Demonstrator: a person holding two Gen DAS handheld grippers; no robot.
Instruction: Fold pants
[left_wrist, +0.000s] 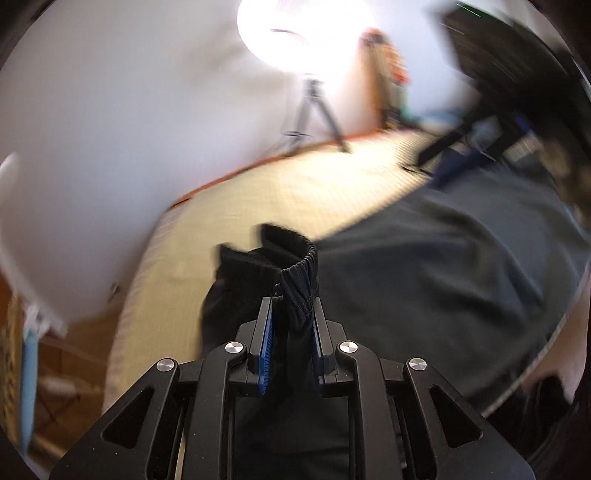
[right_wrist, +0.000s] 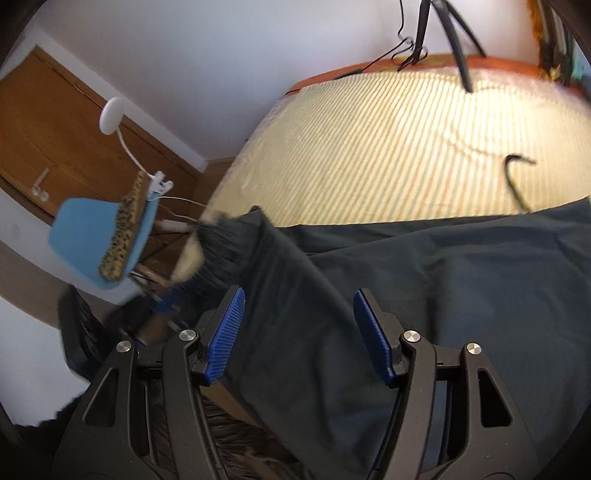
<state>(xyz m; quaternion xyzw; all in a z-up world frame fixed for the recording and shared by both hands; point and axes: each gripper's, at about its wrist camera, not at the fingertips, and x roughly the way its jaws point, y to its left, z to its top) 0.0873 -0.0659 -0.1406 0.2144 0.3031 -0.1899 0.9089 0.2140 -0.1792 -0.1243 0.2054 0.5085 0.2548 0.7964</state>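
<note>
Pants (left_wrist: 424, 258) waistband pinched in left hand-held gripper (left_wrist: 292, 321); right hand-held gripper (right_wrist: 298, 328) spread wide, seemingly above cloth.

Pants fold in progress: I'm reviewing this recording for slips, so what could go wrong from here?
1. The left gripper pinches only the bunched elastic waistband; a tug could pull it free.
2. The right gripper is open over the pants, so that side is unheld and the fold may come out skewed.
3. A black cable lies on the striped mattress beside the fabric and could snag.
</note>
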